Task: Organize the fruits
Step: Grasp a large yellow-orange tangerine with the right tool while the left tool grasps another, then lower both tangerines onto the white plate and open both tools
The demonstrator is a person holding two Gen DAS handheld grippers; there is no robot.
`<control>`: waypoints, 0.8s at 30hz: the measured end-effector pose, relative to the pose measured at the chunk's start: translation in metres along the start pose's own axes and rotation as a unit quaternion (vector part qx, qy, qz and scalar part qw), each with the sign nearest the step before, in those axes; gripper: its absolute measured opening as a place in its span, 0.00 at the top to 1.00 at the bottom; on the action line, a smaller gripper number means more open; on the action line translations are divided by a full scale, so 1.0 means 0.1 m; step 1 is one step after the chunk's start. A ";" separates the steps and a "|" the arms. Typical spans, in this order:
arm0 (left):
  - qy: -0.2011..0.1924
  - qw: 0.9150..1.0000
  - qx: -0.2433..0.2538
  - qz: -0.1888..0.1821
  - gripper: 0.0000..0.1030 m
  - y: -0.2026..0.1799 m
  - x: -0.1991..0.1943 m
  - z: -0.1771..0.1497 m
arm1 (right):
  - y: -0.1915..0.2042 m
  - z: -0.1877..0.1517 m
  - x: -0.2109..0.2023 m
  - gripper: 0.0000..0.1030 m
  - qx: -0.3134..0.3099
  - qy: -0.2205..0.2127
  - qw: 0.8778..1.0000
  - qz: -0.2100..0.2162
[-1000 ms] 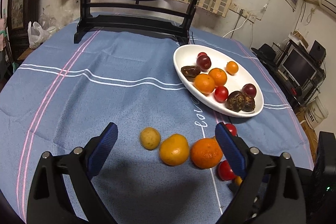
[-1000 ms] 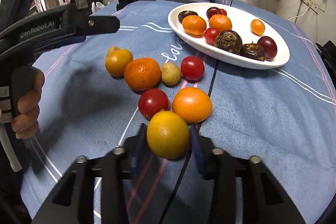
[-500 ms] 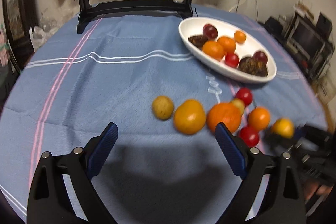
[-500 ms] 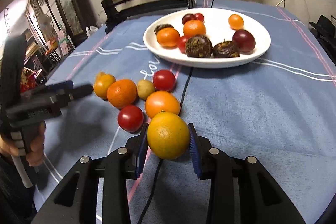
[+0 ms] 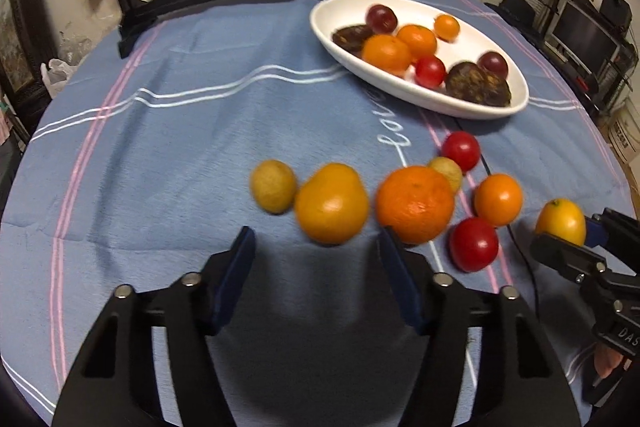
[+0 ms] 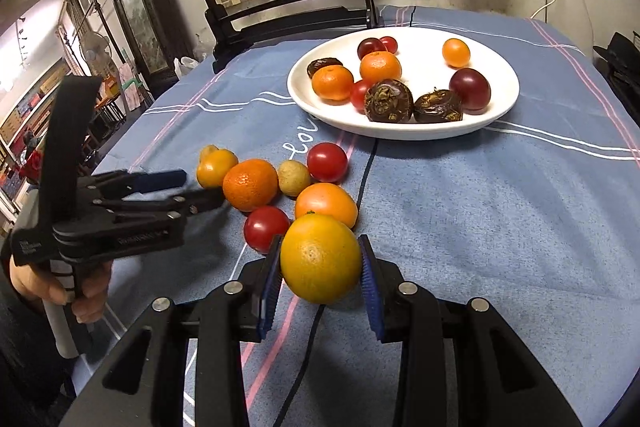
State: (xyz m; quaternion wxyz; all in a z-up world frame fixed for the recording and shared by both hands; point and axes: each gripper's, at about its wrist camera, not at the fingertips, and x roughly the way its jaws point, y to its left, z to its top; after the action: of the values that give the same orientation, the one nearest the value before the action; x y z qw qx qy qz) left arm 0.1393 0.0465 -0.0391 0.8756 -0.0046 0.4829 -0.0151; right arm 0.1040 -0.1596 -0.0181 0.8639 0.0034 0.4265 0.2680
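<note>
A yellow-orange citrus [image 6: 320, 258] sits clamped between the right gripper's [image 6: 320, 269] fingers, lifted over the bench's [image 6: 500, 211] near edge. Loose fruit [image 5: 414, 203] lies mid-bench; the plate [image 6: 496, 111] is beyond. The left gripper's [image 5: 316, 253] fingers are closing, empty, just short of an orange [image 5: 331, 202].

Left gripper [image 5: 316, 247]: pointed steeply down, jaws closing, nothing pressed between the blue pads; an orange fruit [image 5: 331, 203] sits just past the tips.
Left hand [image 6: 60, 283]: wrapped around the gripper's handle, fingers curled at the trigger.
Right gripper [image 6: 320, 267]: tilted down, jaws clamped on a yellow-orange fruit [image 6: 320, 257], a blue pad touching it on each side.
Right hand [image 5: 606, 363]: only a fingertip shows under the gripper body.
</note>
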 end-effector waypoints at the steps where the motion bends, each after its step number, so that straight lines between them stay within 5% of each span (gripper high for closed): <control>1: 0.006 1.000 0.000 -0.003 0.48 -0.01 0.03 0.00 | 0.01 -0.01 -0.01 0.64 -0.001 -0.001 1.000 0.002; 8: 0.002 1.000 -0.014 -0.003 0.56 -0.01 0.15 0.12 | 0.05 -0.02 -0.02 0.64 -0.009 0.000 1.000 0.007; 10: -0.002 1.000 -0.010 -0.003 0.65 -0.04 0.18 0.17 | 0.05 -0.02 -0.01 0.64 -0.008 0.002 1.000 0.004; 19: -0.006 1.000 -0.010 -0.019 0.65 -0.05 0.03 0.13 | 0.01 -0.01 -0.03 0.64 0.000 -0.009 1.000 -0.009; 24: -0.049 0.998 -0.001 -0.041 0.65 -0.07 -0.33 0.26 | -0.05 0.10 -0.24 0.65 0.018 -0.045 0.999 -0.010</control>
State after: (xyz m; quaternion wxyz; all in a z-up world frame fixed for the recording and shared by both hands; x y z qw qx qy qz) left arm 0.1436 0.0408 0.0029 0.8966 -0.0263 0.4391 -0.0506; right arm 0.1021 -0.1728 0.0049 0.8845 0.0271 0.3920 0.2515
